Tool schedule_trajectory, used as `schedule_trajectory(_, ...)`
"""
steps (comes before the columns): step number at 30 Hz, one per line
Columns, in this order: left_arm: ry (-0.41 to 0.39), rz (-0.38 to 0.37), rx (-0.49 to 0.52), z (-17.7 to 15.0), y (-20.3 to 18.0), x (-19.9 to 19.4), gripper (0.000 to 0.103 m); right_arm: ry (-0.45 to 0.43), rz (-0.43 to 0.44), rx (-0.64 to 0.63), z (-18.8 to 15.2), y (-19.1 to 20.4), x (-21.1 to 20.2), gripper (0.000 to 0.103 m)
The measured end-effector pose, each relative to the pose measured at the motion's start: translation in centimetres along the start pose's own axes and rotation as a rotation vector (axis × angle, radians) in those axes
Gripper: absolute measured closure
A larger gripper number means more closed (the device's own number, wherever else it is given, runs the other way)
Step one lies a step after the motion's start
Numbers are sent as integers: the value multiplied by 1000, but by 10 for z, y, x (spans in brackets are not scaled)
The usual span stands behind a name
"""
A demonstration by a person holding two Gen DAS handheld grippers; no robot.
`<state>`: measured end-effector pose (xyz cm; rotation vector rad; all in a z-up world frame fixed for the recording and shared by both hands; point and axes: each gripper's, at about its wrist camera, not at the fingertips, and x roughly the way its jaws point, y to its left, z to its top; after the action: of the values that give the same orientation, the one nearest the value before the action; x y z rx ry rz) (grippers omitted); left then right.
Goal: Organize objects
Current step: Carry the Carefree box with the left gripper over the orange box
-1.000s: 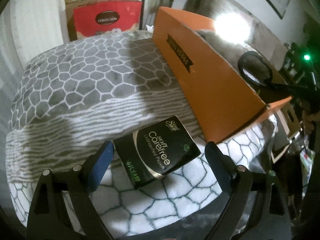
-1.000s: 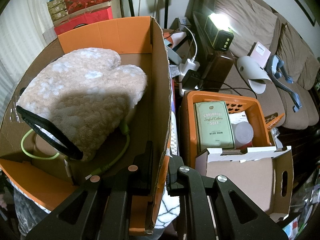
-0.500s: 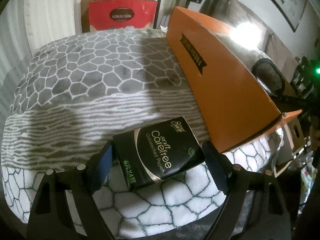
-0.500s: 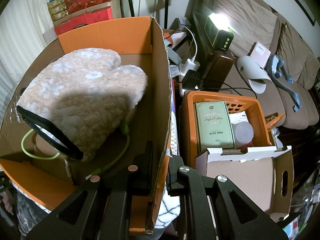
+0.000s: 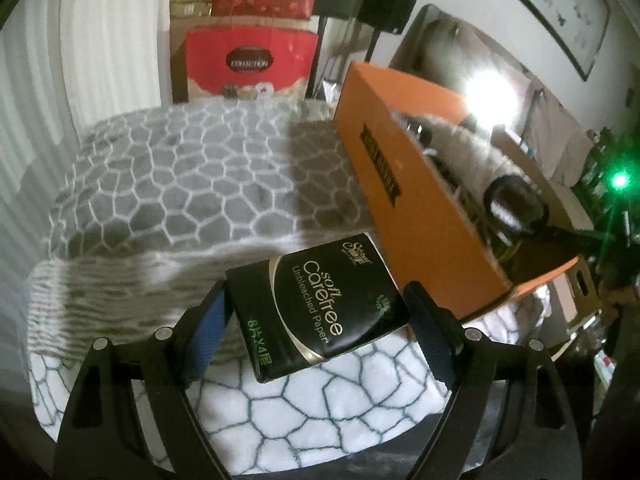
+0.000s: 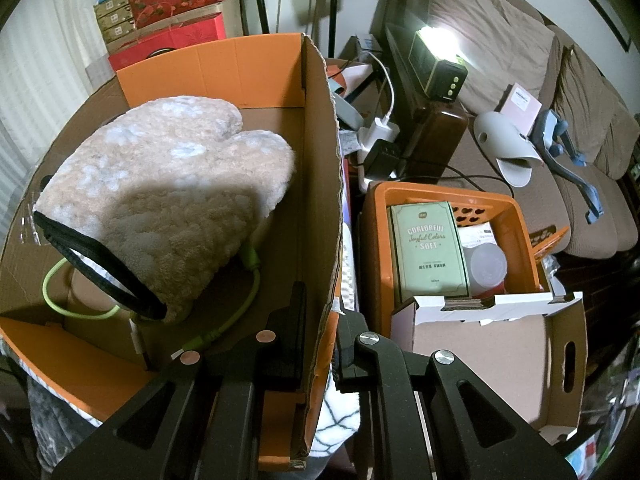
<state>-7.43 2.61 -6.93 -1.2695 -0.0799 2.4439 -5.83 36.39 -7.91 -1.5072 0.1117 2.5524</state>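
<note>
Black tissue pack (image 5: 320,304) pinched between left gripper (image 5: 316,312) fingers.
Right gripper (image 6: 320,344) fingers clamp the orange box (image 6: 320,184) wall.

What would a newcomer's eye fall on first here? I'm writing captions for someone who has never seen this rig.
Probably the black tissue pack held between the left gripper fingers above the patterned blanket. Next, the big orange cardboard box, its side wall pinched by the right gripper, with a fluffy beige mitt and a green cable inside. Right of it sits an orange crate holding a green tissue box.
</note>
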Motion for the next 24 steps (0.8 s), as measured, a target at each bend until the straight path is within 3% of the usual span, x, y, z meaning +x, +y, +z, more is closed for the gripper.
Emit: schedule_trajectory(24, -94, -40, 46, 59, -44, -29, 19, 0, 1, 0, 0, 0, 0, 93)
